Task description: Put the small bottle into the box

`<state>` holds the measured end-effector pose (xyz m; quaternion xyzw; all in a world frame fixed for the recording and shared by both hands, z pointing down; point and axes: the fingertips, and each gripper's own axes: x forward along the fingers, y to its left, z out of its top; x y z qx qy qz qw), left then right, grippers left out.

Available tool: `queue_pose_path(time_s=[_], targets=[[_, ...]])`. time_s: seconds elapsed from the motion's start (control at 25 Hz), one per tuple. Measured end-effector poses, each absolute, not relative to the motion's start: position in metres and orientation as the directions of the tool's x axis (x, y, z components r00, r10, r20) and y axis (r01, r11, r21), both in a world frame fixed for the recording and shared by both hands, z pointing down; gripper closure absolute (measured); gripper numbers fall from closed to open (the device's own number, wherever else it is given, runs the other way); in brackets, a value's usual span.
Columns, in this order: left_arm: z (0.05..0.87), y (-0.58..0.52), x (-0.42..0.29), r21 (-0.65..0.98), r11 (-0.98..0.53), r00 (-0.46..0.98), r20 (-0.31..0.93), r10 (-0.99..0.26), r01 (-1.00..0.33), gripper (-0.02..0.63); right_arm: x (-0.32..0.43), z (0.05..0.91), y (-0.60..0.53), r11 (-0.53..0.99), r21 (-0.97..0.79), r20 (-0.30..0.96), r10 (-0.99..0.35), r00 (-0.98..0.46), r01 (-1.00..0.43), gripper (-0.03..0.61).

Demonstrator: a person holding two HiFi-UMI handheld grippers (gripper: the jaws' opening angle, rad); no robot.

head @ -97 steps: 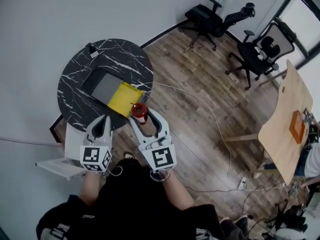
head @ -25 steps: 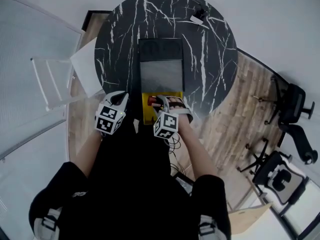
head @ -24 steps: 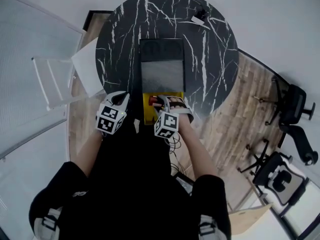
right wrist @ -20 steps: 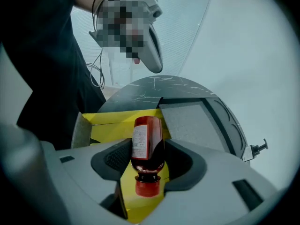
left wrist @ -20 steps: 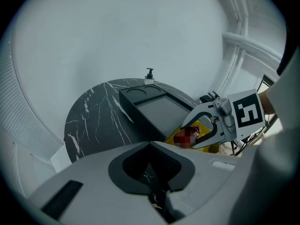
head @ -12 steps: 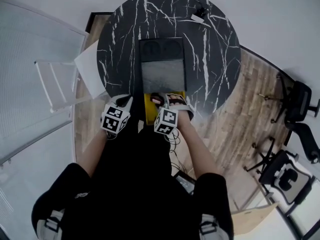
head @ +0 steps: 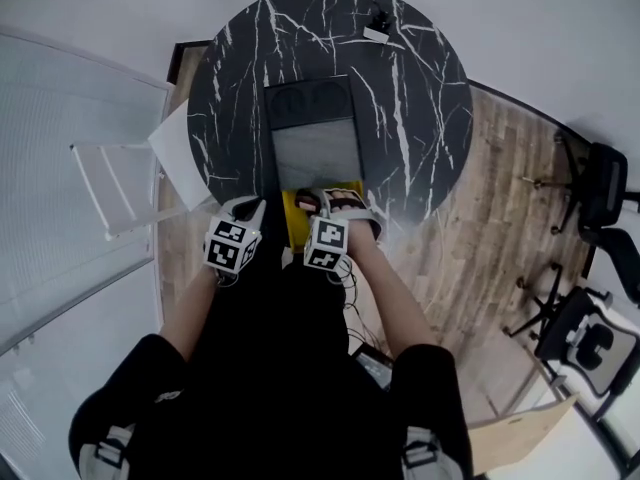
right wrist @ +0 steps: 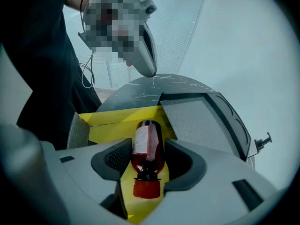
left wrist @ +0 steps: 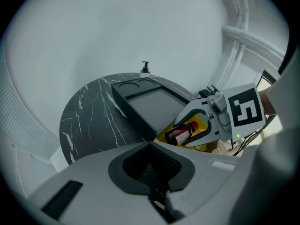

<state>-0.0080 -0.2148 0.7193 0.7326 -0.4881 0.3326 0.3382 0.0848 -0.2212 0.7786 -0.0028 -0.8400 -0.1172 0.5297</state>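
Note:
The small bottle (right wrist: pixel 146 142) is dark red with a white label and a red cap (right wrist: pixel 146 189). It lies along my right gripper (right wrist: pixel 148 159), whose jaws are shut on its sides, cap toward the camera. Under it is the open yellow box (right wrist: pixel 119 122) at the near edge of the round black marble table (head: pixel 420 98). In the head view my right gripper (head: pixel 335 202) hovers over the yellow box (head: pixel 296 220). My left gripper (head: pixel 247 208) is just left of the box, over the table rim. Its jaws (left wrist: pixel 150 144) meet with nothing between them. The bottle (left wrist: pixel 180 133) also shows from the left.
A black tray with a grey foam pad (head: pixel 312 138) lies behind the yellow box in the table's middle. A small black clip (head: pixel 378 23) sits at the far rim. A white rack (head: pixel 110 183) stands left of the table; office chairs (head: pixel 605 183) are at the right.
Compared with several seconds ago, I stand at another side of the table and the bottle is over the open box. In the last second both grippers barely shifted; the grip is unchanged.

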Motion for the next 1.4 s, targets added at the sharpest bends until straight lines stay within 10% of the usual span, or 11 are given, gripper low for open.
queue_pose_path(time_s=[0.52, 0.96, 1.16, 1.4], targets=[[0.710, -0.210, 0.005, 0.154, -0.328, 0.306, 0.820, -0.483, -0.932, 0.614, 0.087, 0.779, -0.223, 0.969, 0.240, 0.883, -0.192, -0.428, 0.062, 0.331], [0.681, -0.193, 0.020, 0.166, -0.480, 0.424, 0.755, -0.501, -0.862, 0.614, 0.122, 0.728, -0.210, 0.901, 0.208, 0.804, -0.380, -0.458, -0.381, 0.326], [0.664, -0.166, 0.015, 0.176, -0.508, 0.468, 0.704, -0.534, -0.843, 0.614, 0.134, 0.682, -0.194, 0.724, 0.204, 0.684, -0.587, -0.433, -0.659, 0.558], [0.639, -0.141, 0.010, 0.165, -0.532, 0.509, 0.612, -0.605, -0.831, 0.615, 0.136, 0.620, -0.171, 0.484, 0.153, 0.508, -0.786, -0.352, -0.861, 0.581]])
